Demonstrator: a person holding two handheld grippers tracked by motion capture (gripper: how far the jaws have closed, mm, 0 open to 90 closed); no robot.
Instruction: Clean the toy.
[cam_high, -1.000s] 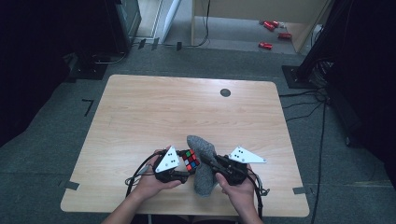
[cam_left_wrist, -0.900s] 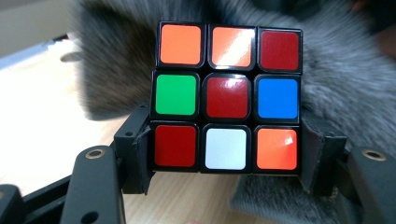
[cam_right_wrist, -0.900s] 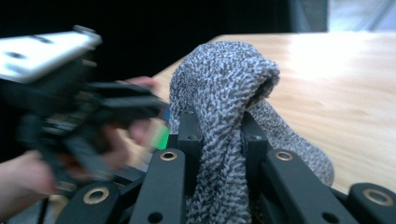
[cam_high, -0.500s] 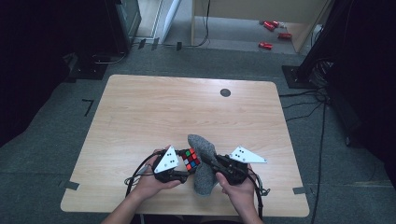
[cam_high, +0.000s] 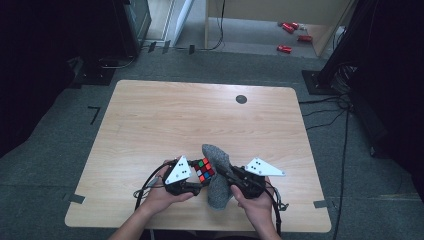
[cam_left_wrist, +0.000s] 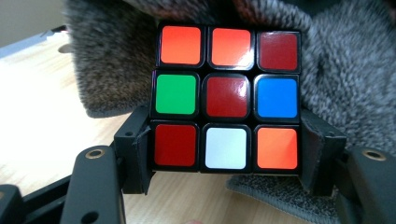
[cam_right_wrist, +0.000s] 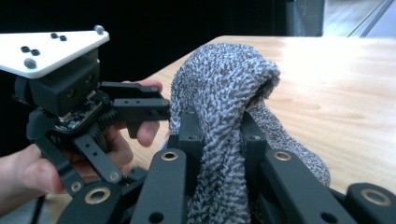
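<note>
A scrambled colour cube (cam_left_wrist: 226, 95) sits clamped between the pads of my left gripper (cam_left_wrist: 226, 158), its face toward the camera. From above the cube (cam_high: 204, 169) touches a grey knitted sock (cam_high: 218, 172) near the table's front edge, where my left gripper (cam_high: 197, 176) points right. My right gripper (cam_right_wrist: 219, 135) is shut on that sock (cam_right_wrist: 224, 93), with fabric bunched between the jaws and humped above them. The other gripper (cam_right_wrist: 70, 98) and a hand (cam_right_wrist: 28, 172) show at the left of the right gripper view. In the high view my right gripper (cam_high: 231, 176) points left into the sock.
The light wooden table (cam_high: 165, 115) has a small dark round hole (cam_high: 241, 99) near its far edge. Cables (cam_high: 145, 185) trail off the front left. Red items (cam_high: 285, 48) lie on the floor beyond the table.
</note>
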